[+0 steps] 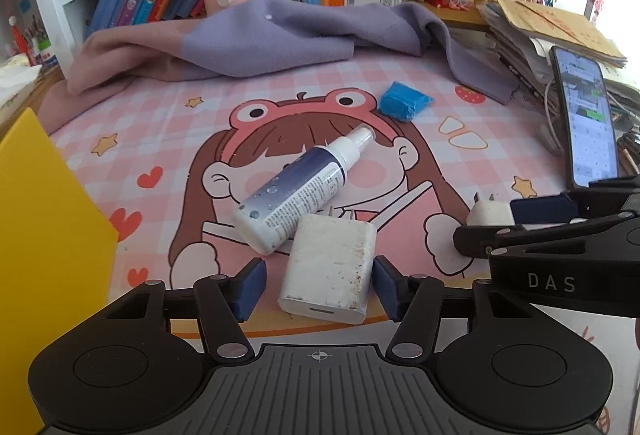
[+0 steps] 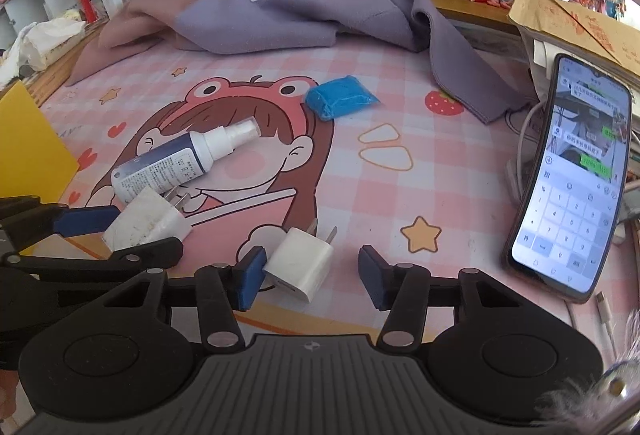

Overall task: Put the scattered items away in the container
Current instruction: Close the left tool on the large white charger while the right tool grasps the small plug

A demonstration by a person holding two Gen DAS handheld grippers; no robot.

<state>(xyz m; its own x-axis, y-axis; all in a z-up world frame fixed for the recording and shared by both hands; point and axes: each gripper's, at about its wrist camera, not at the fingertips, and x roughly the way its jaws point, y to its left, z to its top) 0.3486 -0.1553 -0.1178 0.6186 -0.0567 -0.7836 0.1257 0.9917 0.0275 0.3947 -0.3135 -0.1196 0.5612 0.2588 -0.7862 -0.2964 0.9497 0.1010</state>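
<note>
Soft daylight fills both my views, brightest at the upper right; shadows stay faint; fisheye bends the edges; focus holds sharp.

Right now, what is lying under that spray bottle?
The spray bottle lies on the pink cartoon mat, its base overlapping the big white charger's prongs. The mat print beneath is hidden.

Open mat (image 2: 440,171) mid-right; phone (image 2: 572,179) and, seemingly, cables along right edge.
</note>
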